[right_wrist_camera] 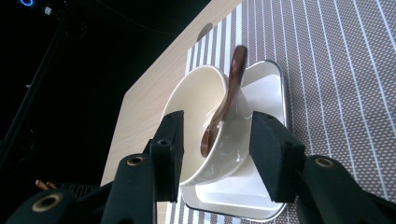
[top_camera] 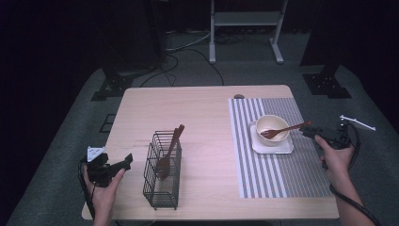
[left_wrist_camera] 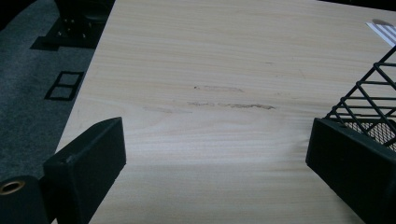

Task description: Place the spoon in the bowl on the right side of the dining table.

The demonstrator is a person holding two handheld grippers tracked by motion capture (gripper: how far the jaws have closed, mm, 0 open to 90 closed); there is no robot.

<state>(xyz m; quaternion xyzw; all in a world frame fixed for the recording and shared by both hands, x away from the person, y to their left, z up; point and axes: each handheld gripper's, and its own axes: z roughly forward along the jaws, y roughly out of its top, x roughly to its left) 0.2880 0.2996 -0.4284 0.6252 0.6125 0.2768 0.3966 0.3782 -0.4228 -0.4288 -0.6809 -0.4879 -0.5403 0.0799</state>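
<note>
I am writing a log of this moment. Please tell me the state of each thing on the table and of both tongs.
Bowl: upright on the white tray, holding a spoon.
Spoon in bowl: leaning on the rim, handle between the jaws, ungripped.
Wire basket: upright, wooden utensils inside.
Striped mat: flat.
Left tongs: open, empty.
Right tongs: open.
</note>
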